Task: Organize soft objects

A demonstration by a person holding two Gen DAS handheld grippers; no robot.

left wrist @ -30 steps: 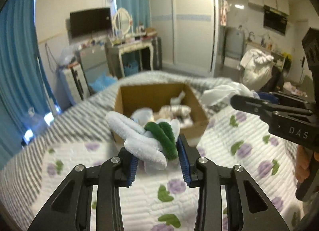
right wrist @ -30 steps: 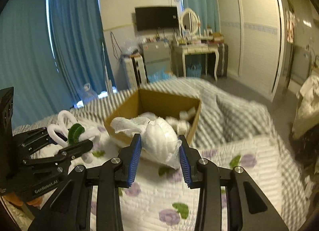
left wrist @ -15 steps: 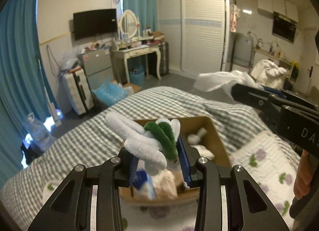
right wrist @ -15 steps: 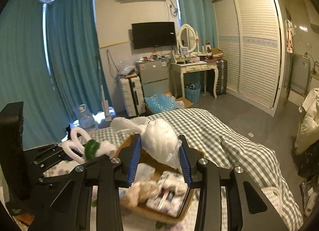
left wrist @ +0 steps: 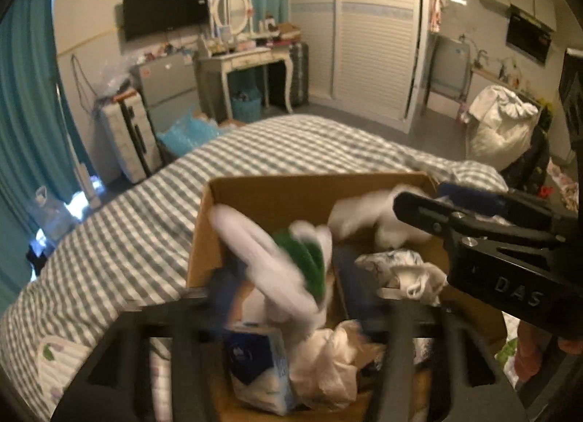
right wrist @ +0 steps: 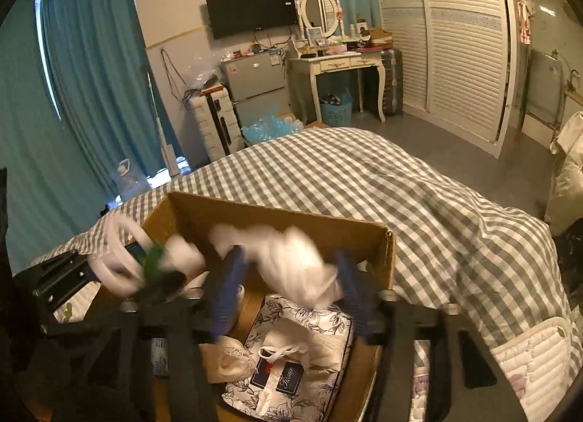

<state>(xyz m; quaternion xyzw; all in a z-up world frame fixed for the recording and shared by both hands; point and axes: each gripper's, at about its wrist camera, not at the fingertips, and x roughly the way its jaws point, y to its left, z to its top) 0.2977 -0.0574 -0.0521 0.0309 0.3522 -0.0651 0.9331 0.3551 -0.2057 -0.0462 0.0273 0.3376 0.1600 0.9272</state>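
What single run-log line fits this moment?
left gripper: open, white-green plush dropping | right gripper: open, white bundle dropping | target: cardboard box

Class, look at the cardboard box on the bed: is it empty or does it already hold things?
Not empty. The box already holds a floral tissue pack, a blue packet and crumpled white bags.
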